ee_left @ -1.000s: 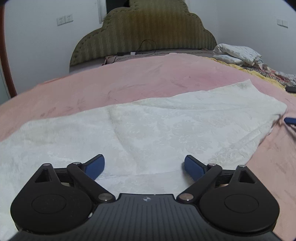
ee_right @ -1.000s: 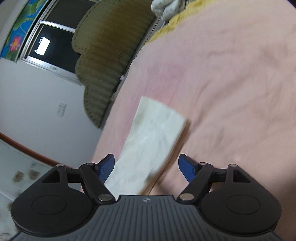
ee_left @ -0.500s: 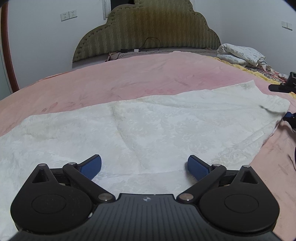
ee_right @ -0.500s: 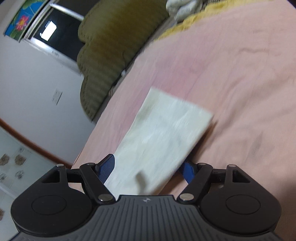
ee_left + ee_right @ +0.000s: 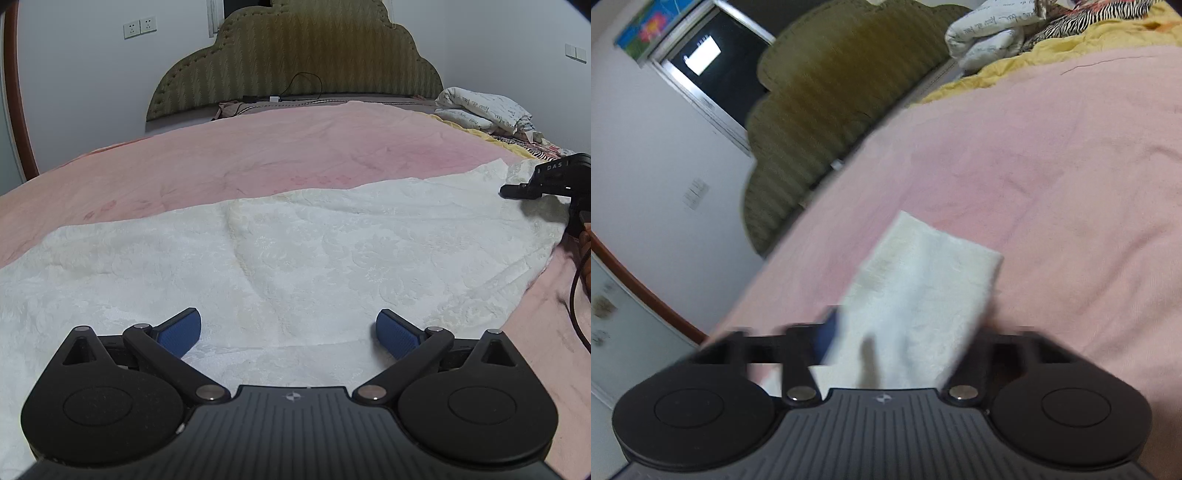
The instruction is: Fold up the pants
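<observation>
White patterned pants [image 5: 295,251] lie spread flat across a pink bedspread [image 5: 258,155]. My left gripper [image 5: 289,334] is open just above the near edge of the fabric, with nothing between its blue pads. My right gripper [image 5: 901,343] is at one end of the pants [image 5: 923,295], and the cloth lies between its fingers. That view is blurred, the right pad is hidden under the cloth, and I cannot tell whether the jaws have closed. The right gripper's black body [image 5: 550,181] shows at the far right end of the pants in the left wrist view.
An olive padded headboard [image 5: 295,62] stands at the far end of the bed. A folded white quilt [image 5: 484,110] and yellow and zebra-print bedding [image 5: 1071,48] lie at the far right. A black cable [image 5: 576,295] hangs at the right edge.
The right gripper has moved onto the pants' end, and the cloth now lies between its fingers, which have narrowed. The left gripper has stayed open and lifted slightly.
</observation>
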Tool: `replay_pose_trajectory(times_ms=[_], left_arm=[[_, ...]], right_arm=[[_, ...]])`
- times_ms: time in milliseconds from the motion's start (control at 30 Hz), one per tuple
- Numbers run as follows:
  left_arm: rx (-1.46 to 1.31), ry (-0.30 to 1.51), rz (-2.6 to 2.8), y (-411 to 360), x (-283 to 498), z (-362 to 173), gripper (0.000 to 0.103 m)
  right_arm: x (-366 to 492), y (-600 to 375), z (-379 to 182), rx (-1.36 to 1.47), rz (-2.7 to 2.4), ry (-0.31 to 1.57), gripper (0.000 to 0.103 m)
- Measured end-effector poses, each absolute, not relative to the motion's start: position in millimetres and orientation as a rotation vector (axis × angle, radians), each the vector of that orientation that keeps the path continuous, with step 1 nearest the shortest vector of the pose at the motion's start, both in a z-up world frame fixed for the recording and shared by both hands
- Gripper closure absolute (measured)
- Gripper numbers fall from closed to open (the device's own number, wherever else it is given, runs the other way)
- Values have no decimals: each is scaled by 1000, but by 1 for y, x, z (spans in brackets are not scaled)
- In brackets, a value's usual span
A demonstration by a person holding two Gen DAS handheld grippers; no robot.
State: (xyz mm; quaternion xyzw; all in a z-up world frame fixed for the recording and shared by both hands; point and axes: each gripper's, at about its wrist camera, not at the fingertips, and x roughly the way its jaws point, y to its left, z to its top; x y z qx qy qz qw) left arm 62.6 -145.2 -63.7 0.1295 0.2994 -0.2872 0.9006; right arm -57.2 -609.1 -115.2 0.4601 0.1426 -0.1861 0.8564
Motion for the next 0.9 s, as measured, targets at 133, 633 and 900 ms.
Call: replay_pose_trajectory(times_ms=[133,633,900], left_arm=[[254,618,-594,-144,63,-63,2],[-879,913,-974,-99,137,-36,0],[-929,1114,-830,-115,166,-70,2]], right_arm=[[-63,-603,-105,891,-386,280,94],[-20,-406,-16,-89,-181,294,94],[-14,-339,-27,-183,-42,309,94]])
